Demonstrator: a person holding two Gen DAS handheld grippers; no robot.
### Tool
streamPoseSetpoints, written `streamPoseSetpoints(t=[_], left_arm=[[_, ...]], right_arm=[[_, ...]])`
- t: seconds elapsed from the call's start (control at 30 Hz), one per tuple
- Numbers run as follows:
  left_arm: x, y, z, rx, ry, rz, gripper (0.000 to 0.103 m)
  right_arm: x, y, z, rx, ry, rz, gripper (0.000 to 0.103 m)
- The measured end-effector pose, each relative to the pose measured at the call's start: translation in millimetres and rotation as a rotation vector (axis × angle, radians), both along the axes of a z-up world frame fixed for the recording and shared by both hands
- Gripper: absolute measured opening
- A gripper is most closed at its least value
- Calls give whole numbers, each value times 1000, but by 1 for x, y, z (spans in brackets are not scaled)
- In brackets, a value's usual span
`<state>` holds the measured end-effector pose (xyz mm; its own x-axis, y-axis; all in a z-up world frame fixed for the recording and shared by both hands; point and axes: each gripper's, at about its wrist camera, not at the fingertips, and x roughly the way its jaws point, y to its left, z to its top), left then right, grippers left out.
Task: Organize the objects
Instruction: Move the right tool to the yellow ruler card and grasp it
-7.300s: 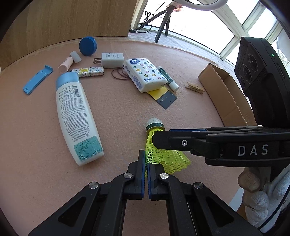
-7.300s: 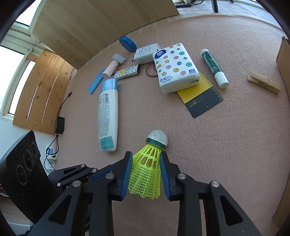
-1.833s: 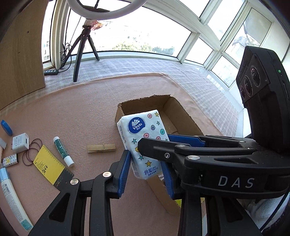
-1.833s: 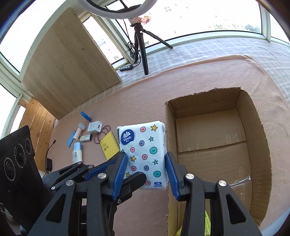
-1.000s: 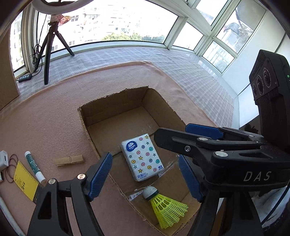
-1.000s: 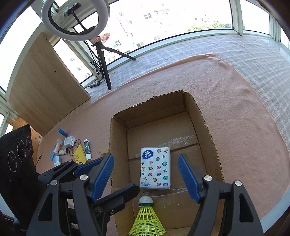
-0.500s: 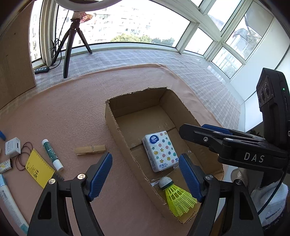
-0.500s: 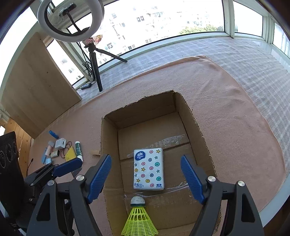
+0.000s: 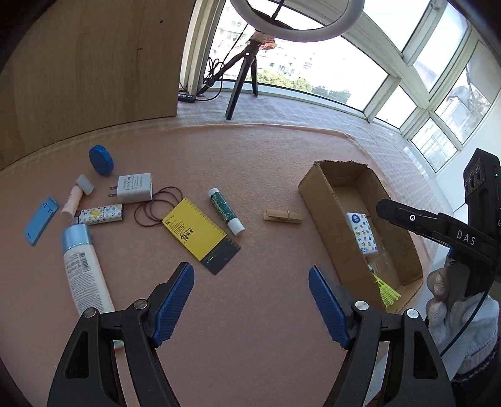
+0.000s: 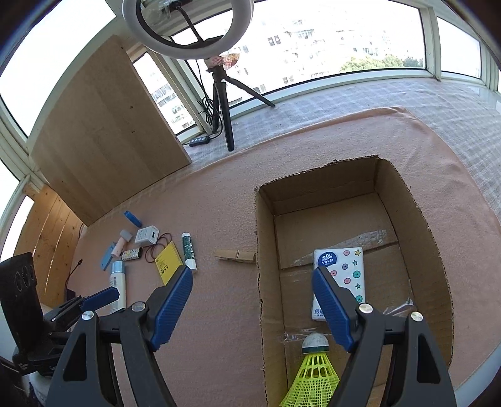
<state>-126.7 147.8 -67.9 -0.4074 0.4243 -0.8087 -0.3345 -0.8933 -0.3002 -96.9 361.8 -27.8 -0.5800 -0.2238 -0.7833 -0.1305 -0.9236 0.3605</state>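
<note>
The work surface is a pink, fuzzy cloth (image 9: 266, 162) spread over the table; beyond its far edge runs a checked mat under curved windows. A wooden board (image 9: 94, 62) leans at the left, and a ring light (image 10: 188, 28) on a black tripod stands by the glass.

The open cardboard box (image 10: 416, 219), corrugated with rough-cut edges, sits at the right. Inside it lie a soft white tissue pack (image 10: 347, 266) printed with coloured dots and stars, flat on the bottom, and a yellow mesh shuttlecock (image 10: 313, 372) with a rounded cork tip, just beside the pack's near end.

Outside the box, on the cloth: a wooden clothespin (image 9: 282, 216) near the box wall, a glue stick (image 9: 225, 210), a flat yellow ruler card (image 9: 200, 234), brown rubber bands (image 9: 156, 206), a white charger plug (image 9: 133, 188), a round blue lid (image 9: 100, 155), a patterned lighter (image 9: 99, 214), a small pink tube (image 9: 75, 197), a blue plastic clip (image 9: 40, 224) and a tall white lotion bottle (image 9: 84, 269).

My left gripper (image 9: 250, 300) hangs over bare cloth, jaws wide apart, holding and touching nothing. My right gripper (image 10: 250, 306) straddles the box's left wall, jaws equally wide and empty.
</note>
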Motion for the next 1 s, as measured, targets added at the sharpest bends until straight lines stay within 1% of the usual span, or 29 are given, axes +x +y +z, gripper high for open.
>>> streamPoseSetpoints(t=[0.2,0.4,0.57,0.63,0.73,0.87,1.0], left_arm=[[0,-77,-10,-8,-14,134,79],[-2,-129,-25,-23,-33,206,79],[-5,-151,-42,-20,-67,245,78],[-7,-157,-47,-20,-71,258,78],[-9,-163,-53,-6,-81,270,78],[-9,-168,-57,2,-90,276,78],[-6,-169,-57,6,-90,279,78]], right_arm=[[-15,-40,-3,-12,-7,69,75],[-33,-85,-8,-7,-44,160,75],[-50,-125,-16,6,-76,246,75],[-57,-136,-22,-8,-95,269,75],[-68,-147,-32,-30,-127,301,75],[-82,-159,-42,-14,-155,342,75],[-99,-169,-53,-24,-191,384,75]])
